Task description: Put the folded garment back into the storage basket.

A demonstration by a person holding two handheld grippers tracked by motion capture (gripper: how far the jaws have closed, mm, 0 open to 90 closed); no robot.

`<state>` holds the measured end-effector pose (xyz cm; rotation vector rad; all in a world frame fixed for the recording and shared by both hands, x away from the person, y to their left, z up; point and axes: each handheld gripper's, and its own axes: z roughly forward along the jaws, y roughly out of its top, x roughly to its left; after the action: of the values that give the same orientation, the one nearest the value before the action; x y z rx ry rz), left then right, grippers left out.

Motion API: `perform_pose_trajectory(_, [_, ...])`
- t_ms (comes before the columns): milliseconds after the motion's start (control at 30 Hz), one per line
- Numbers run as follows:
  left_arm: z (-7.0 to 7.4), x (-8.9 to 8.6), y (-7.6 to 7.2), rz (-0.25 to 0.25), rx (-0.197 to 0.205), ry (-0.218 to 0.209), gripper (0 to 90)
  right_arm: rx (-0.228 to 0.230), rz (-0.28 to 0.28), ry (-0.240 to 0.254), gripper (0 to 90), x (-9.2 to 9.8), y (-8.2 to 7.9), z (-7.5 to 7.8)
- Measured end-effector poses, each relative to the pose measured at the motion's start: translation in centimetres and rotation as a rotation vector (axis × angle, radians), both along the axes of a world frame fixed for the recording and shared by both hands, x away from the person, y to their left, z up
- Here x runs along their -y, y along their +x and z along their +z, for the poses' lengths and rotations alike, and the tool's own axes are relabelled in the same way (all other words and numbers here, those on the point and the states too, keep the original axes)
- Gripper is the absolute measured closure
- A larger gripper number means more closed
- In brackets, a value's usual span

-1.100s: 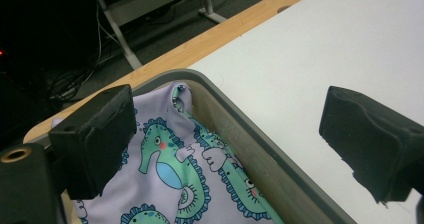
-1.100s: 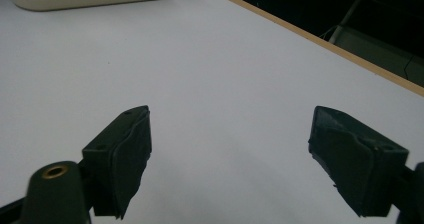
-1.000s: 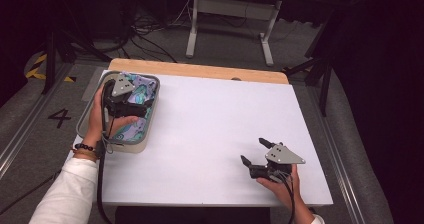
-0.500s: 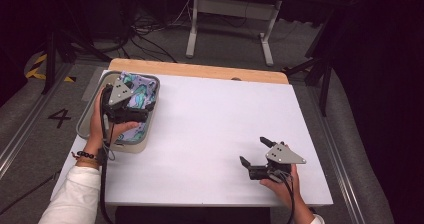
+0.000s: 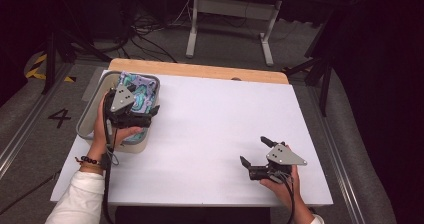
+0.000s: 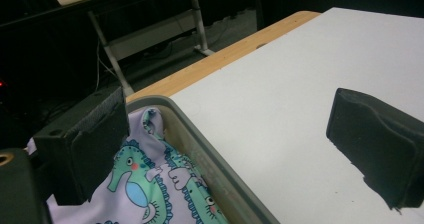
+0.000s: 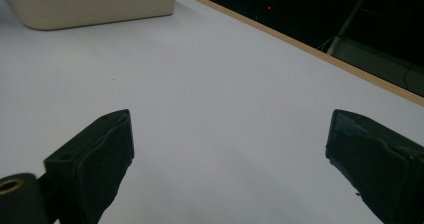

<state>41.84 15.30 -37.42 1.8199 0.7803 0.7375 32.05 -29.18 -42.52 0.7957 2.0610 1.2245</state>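
Half the seahorse cloth [image 6: 150,184] hidden inside grey bin [image 6: 210,154].

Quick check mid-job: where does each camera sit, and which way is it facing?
High view: above the person's side, looking forward and down on the white table; both forearms show.
Left gripper view: rides the left gripper, over the bin of seahorse cloth.
Right gripper view: rides the right gripper, low across the table.
All three show the bin.

White tabletop [image 5: 210,129] with wooden far edge [image 5: 200,70] (cables [image 5: 150,26] and metal stand [image 5: 227,14] beyond).
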Motion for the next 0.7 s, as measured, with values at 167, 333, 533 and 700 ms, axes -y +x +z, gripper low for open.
perform_pose_trajectory(167, [0.0, 0.3, -0.6, 0.003, 0.02, -0.015, 4.7, 0.014, 0.0, 0.0, 5.6, 0.1, -0.3, 0.2])
perform_pose_trajectory(333, [0.2, 0.5, -1.3, -0.022, 0.036, -0.056, 4.8, 0.021, -0.002, 0.002, 5.7, 0.1, -0.4, 0.4])
perform_pose_trajectory(533, [0.3, 1.0, -2.0, -0.051, 0.047, -0.067, 4.6, 0.024, 0.001, 0.002, 5.7, 0.0, -0.5, 0.5])
perform_pose_trajectory(700, [0.2, 1.6, -2.4, -0.074, 0.049, -0.059, 4.6, 0.025, -0.002, 0.005, 5.7, 0.1, -0.6, 0.5])
